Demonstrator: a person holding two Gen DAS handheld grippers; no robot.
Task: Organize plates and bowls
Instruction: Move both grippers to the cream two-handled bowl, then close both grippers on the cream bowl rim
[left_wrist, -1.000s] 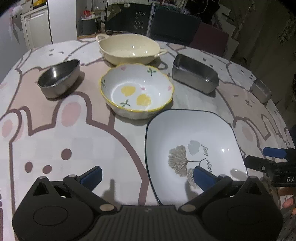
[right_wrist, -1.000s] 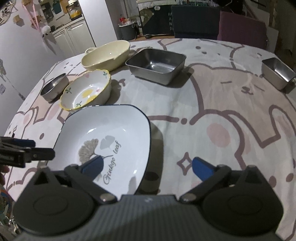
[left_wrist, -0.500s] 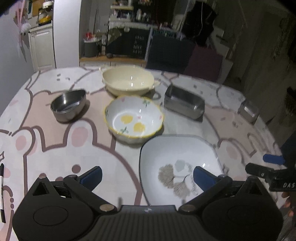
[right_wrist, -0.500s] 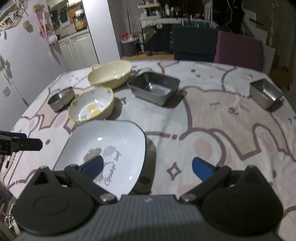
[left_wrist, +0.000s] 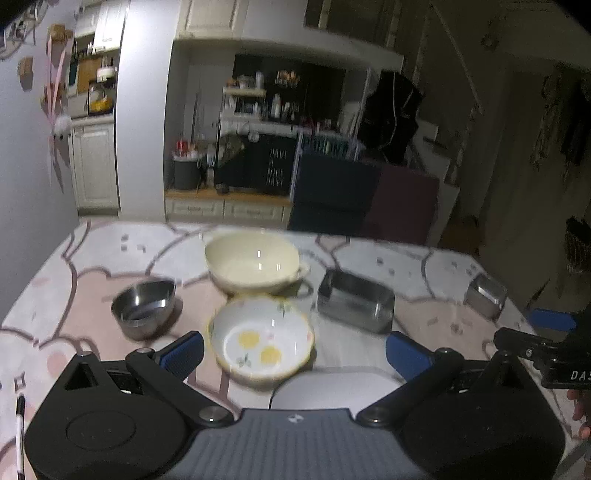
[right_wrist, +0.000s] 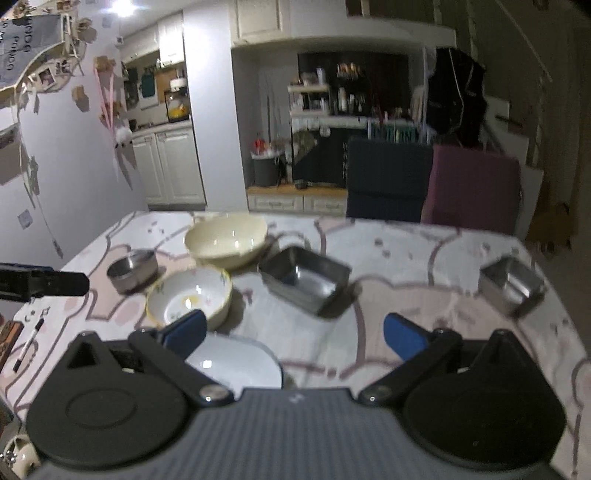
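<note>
Done: nothing stacked
Left: your plate (left_wrist: 332, 387) at table (right_wrist: 461, 258) near edge, bowls (left_wrist: 260, 341) apart
Left gripper (left_wrist: 293, 349): wide, empty
Right gripper (right_wrist: 293, 332): wide, empty

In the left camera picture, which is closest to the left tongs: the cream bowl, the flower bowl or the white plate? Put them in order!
From the left tongs:
1. White plate, just below, between the fingers.
2. Flower bowl, just ahead of the plate.
3. Cream bowl, farthest back on the table.
</note>
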